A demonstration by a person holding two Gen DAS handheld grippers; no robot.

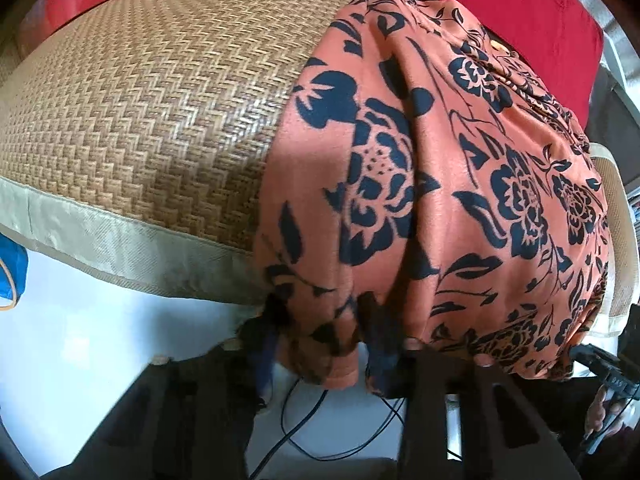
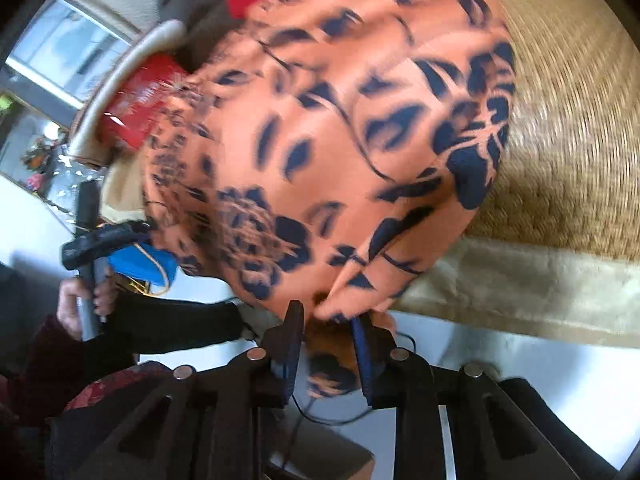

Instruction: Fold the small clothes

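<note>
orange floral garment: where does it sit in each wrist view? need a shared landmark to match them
Left wrist: orange floral garment fills the right half, draped over the near edge.
Right wrist: it fills the centre, hem between the right gripper fingers.
Shared landmark: the woven mat, left of the garment in the left view, right in the other.

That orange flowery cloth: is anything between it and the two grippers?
Nothing visible. The orange cloth hangs off the woven mat, and its hem sits between the left gripper fingers and the right gripper fingers.

Home — woven mat (image 1: 152,92), red cushion (image 1: 520,12).
</note>
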